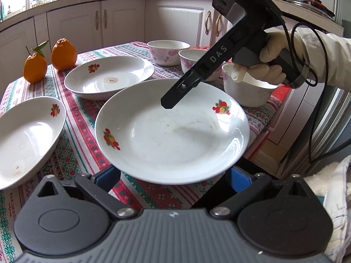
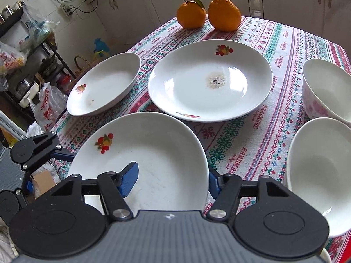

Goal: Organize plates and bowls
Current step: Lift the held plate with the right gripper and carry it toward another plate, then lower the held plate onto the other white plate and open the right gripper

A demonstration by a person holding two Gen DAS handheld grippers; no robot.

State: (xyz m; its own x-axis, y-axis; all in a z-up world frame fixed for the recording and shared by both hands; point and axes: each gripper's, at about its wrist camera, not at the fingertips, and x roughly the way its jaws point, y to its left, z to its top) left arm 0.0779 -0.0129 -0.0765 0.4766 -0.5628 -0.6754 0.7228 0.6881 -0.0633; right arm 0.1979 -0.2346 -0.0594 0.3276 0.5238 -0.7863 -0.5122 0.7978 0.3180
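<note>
Between the right gripper's (image 2: 171, 182) jaws sits the rim of the near plate (image 2: 153, 144). One blue pad lies inside the dish and the other outside its edge, and they look clamped on it. A gloved hand (image 1: 263, 61) holds that tool. The left gripper (image 1: 175, 175), at the bottom of its own view, has its jaws spread wide on either side of the same plate's edge and is not pinching it.

By my reckoning the job has barely begun, because nothing is stacked. The middle plate (image 2: 210, 81), which has a crusted spot at its centre, and the far plate (image 2: 105, 85) at the left each lie alone. Three pink-flowered bowls (image 1: 166, 50) stand side by side at the right, none nested. All three plates still need piling and the bowls need gathering.

The bench (image 2: 252, 131) is covered by a red, green and white patterned cloth. Two oranges (image 2: 190, 15), one with leaves, sit at its far end. White cabinets (image 1: 122, 22) line the walls. A cluttered rack (image 2: 26, 54) with bags and pots fills the left of the right-hand view.
</note>
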